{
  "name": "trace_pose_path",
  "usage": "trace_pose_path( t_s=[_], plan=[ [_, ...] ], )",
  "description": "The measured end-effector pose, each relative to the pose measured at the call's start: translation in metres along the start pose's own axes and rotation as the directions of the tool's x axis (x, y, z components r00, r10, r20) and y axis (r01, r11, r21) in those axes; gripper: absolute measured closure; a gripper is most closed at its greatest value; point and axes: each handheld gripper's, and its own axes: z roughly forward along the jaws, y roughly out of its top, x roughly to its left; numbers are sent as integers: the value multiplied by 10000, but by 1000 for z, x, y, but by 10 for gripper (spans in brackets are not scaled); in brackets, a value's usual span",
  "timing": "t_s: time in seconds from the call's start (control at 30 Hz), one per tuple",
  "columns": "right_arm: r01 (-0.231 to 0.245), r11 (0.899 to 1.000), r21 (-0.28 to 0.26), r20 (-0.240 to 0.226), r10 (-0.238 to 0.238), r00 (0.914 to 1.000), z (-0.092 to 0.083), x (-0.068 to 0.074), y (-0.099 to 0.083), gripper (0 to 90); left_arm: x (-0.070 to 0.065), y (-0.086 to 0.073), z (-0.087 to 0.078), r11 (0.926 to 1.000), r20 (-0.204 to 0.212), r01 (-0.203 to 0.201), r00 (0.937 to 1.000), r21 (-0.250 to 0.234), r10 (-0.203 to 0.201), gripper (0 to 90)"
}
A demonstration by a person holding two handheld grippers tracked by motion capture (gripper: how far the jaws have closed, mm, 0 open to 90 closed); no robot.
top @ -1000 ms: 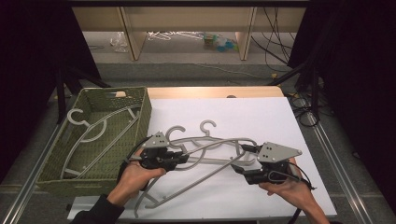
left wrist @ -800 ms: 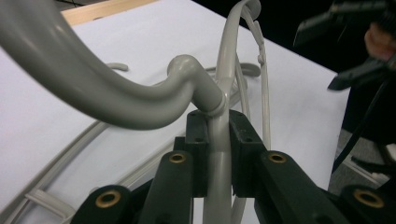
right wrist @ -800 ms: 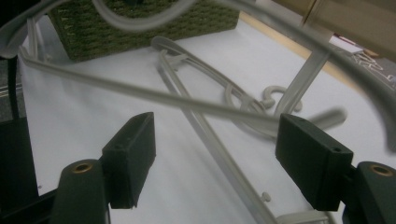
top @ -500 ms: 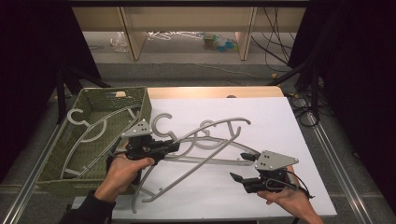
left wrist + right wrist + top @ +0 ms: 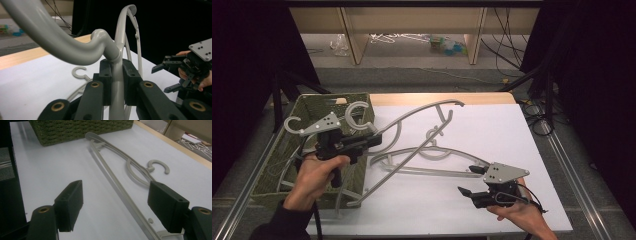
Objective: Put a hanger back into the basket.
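Beside the basket | left tool clamped on raised hanger neck | right tool open, empty, by second hanger on table | step: carry | next, likely: lower into basket

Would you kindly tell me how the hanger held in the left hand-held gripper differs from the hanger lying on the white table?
The held hanger is raised and tilted, its neck clamped in the shut left hand-held gripper; the lying hanger rests flat on the table, untouched. The held hanger's hook is over the green basket; the lying hanger is just beyond the open right hand-held gripper. Both are grey plastic of the same design.
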Motion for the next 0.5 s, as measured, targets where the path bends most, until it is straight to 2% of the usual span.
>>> trace_pose_path(
  t_s=[0.17,0.2,0.23,0.27,0.33,0.4,0.43,0.5],
  plan=[
    [-20,10000,9,-26,20,10000,-1,0,0,297,18,1,-14,9988,-263,383,9989,-310,-392,798],
    [-25,10000,9,-23,25,10000,0,0,0,297,23,2,-17,9986,-448,291,9985,-432,-310,798],
    [6,10000,10,-1,-6,10000,0,0,0,297,26,3,-20,9985,-424,250,9987,-489,-271,798],
    [-8,10000,9,-36,8,10000,0,0,0,297,28,3,-24,9977,-351,477,9982,-490,-495,798],
    [-24,10000,51,-46,24,10000,0,0,-1,297,32,5,-32,9959,-442,674,9966,-607,-701,798],
    [-45,10000,87,-30,45,10000,0,0,0,297,33,7,-39,9904,-226,1141,9930,-785,-1162,798],
    [-85,9999,94,-45,85,10000,0,0,0,297,36,8,-43,9911,-317,1056,9936,-806,-1085,798],
    [-157,9998,96,-82,158,9998,2,-1,-2,297,44,11,-51,9926,-785,802,9931,-912,-875,798]
  ],
)
